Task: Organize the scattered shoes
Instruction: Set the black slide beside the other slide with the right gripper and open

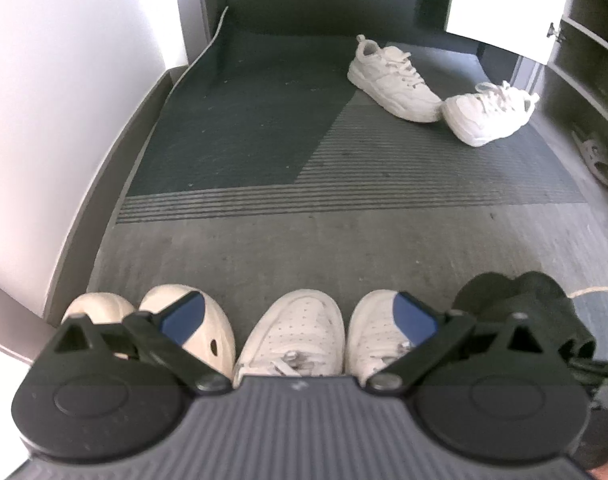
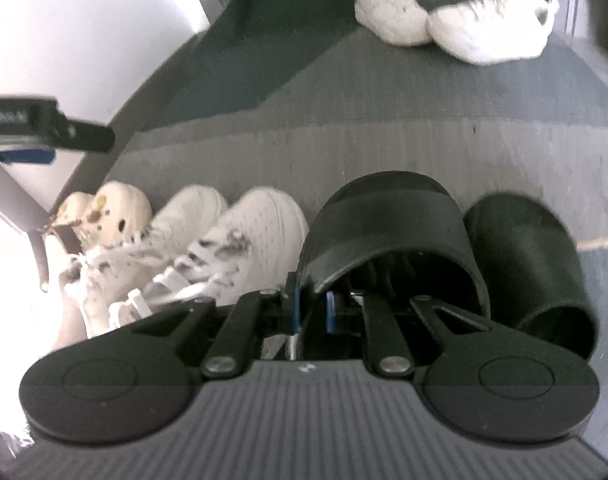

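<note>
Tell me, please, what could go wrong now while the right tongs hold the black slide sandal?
1. The right tongs pinch only the strap edge of the black slide sandal; it could slip or swing into the white sneaker beside it and disturb the row.
2. The second black slide lies close, so setting down may push it crooked.
3. The two white trainers far on the mat touch at the toes; lifting one may drag the other.

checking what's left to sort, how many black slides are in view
2. One black slide is pinched at its strap edge by the right tongs, beside the white sneakers. The other slide lies just to its right. More may be hidden.
</note>
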`<control>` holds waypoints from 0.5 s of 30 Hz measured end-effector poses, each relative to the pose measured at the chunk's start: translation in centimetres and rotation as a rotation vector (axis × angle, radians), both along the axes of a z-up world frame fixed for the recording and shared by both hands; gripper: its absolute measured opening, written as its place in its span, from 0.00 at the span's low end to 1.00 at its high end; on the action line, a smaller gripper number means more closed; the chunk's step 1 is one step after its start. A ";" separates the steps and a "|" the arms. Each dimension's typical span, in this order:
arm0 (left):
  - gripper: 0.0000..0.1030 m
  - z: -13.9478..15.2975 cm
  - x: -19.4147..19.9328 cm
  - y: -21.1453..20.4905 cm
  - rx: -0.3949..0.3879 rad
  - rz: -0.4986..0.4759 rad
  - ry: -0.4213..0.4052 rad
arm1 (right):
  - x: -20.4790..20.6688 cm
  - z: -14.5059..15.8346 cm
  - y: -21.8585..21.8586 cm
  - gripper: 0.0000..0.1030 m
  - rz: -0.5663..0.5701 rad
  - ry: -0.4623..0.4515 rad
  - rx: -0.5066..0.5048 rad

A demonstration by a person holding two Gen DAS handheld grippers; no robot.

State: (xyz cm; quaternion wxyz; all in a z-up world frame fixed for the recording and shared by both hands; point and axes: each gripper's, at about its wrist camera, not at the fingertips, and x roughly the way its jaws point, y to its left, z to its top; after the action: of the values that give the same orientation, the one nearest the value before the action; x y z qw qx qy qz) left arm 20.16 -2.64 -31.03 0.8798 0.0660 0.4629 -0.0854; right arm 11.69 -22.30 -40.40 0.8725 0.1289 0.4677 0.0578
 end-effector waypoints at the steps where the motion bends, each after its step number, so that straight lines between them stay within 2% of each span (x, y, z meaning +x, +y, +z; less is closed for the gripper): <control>1: 0.98 -0.1 0.0 -0.2 0.004 -0.001 0.002 | 0.1 -0.4 0.2 0.15 -0.004 0.016 0.009; 5: 0.98 -0.5 0.0 -1.2 0.022 -0.017 0.002 | -0.1 -1.1 1.3 0.16 -0.002 0.038 -0.008; 8: 0.98 -0.5 -0.1 -1.7 0.021 -0.032 0.001 | -0.2 -2.0 1.4 0.20 -0.008 0.089 -0.009; 11: 0.98 -0.5 -0.5 -2.0 0.021 -0.051 0.003 | -0.8 -2.6 1.0 0.23 0.006 0.116 0.044; 13: 0.98 -0.5 -0.7 -2.1 0.020 -0.060 -0.002 | -1.0 -2.8 0.8 0.36 0.051 0.125 0.114; 14: 0.98 -0.5 -0.7 -2.0 0.015 -0.067 -0.012 | -1.1 -2.6 0.6 0.37 0.052 0.128 0.126; 15: 0.98 -0.4 -0.8 -2.0 0.009 -0.075 -0.024 | -1.2 -2.4 0.3 0.44 0.050 0.132 0.146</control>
State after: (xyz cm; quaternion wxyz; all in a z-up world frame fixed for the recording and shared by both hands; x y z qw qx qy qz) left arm 19.41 -4.64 -31.41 0.8812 0.0881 0.4500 -0.1153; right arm 10.47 -21.98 -42.79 0.8263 0.1841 0.5218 0.1048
